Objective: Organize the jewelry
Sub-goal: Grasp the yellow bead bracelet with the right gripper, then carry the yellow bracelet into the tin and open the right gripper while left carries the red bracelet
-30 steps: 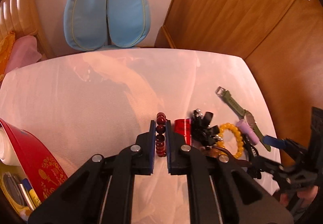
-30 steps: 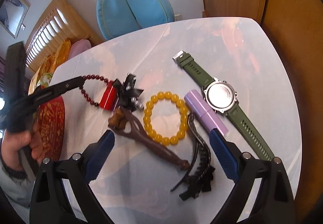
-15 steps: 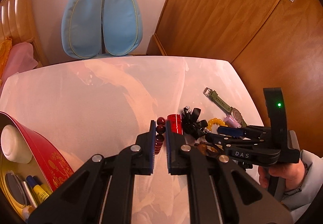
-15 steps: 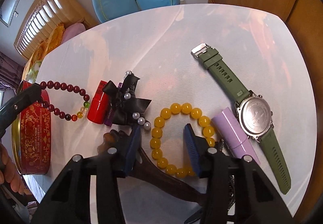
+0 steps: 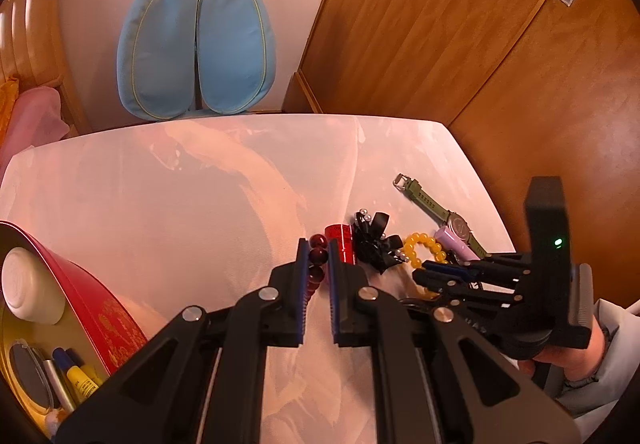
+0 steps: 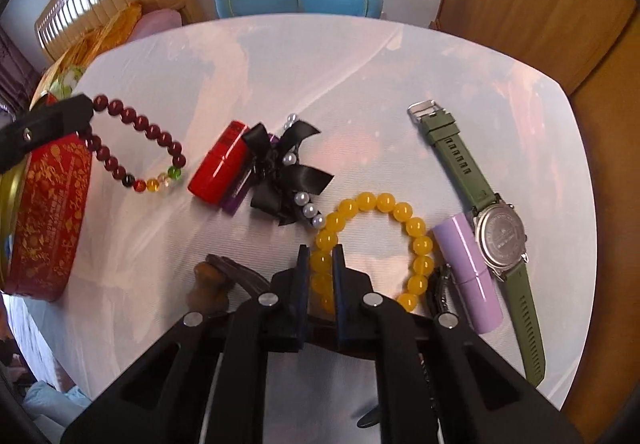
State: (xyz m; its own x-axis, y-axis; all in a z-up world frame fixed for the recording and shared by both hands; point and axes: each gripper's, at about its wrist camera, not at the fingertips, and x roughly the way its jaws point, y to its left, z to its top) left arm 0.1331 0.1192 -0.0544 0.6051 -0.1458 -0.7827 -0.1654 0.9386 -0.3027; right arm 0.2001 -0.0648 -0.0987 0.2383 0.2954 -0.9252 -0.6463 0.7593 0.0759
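Note:
My left gripper [image 5: 318, 258] is shut on a dark red bead bracelet [image 5: 317, 260], which hangs from its fingers above the table in the right wrist view [image 6: 136, 148]. My right gripper [image 6: 321, 264] is shut on a yellow bead bracelet [image 6: 376, 204] lying on the white table [image 6: 360, 84]; the bracelet also shows in the left wrist view [image 5: 424, 246]. A red round tin [image 5: 80, 308], open, stands at the table's left with small items inside; its side shows in the right wrist view [image 6: 44, 212].
On the table lie a red tube [image 6: 220, 164], a black ribbon bow with pearls [image 6: 284, 168], a lilac tube [image 6: 468, 268], a green watch [image 6: 492, 228], a brown wooden hairpin [image 6: 216, 280] and a black hair clip [image 6: 440, 292]. A blue cushioned chair [image 5: 196, 48] stands behind the table.
My right gripper has closed from wide open onto the yellow bracelet. My left gripper has lifted the dark red bracelet and drawn back toward the tin.

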